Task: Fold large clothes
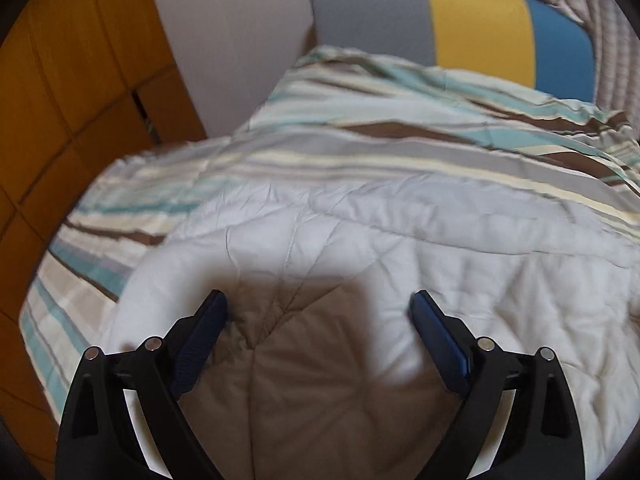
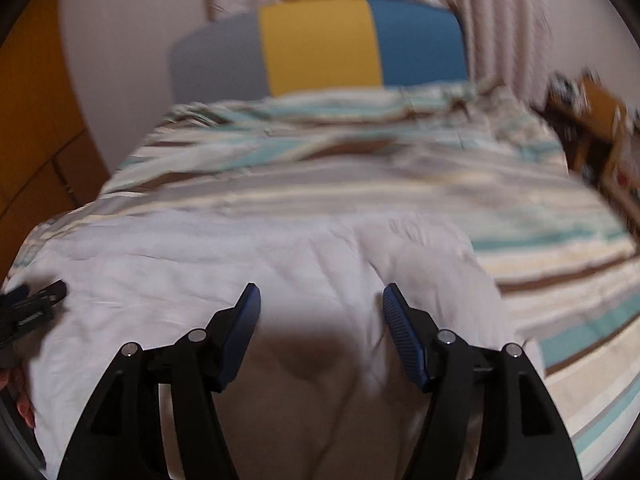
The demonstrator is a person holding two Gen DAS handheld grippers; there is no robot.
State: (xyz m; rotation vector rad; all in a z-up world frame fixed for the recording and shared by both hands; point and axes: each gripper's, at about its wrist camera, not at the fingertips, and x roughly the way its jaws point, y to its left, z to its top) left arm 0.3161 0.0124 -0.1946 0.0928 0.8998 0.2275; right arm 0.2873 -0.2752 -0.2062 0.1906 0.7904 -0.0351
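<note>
A large white quilted garment (image 1: 360, 248) lies spread on a striped bed (image 1: 360, 148), its near part in shadow. My left gripper (image 1: 318, 304) hovers just above it, open wide, with nothing between its blue pads. In the right wrist view the same white garment (image 2: 260, 252) fills the foreground. My right gripper (image 2: 321, 300) stands open above it, jaws apart and nothing pinched. The left gripper (image 2: 36, 304) shows at the left edge of that view, over the cloth, with part of a hand (image 2: 20, 396) below it.
A headboard (image 1: 452, 28) in grey, yellow and blue stands at the far end of the bed. Wooden cupboard doors (image 1: 60, 92) line the left side. A cluttered wooden shelf (image 2: 600, 120) stands to the right of the bed, with curtains (image 2: 500, 20) behind.
</note>
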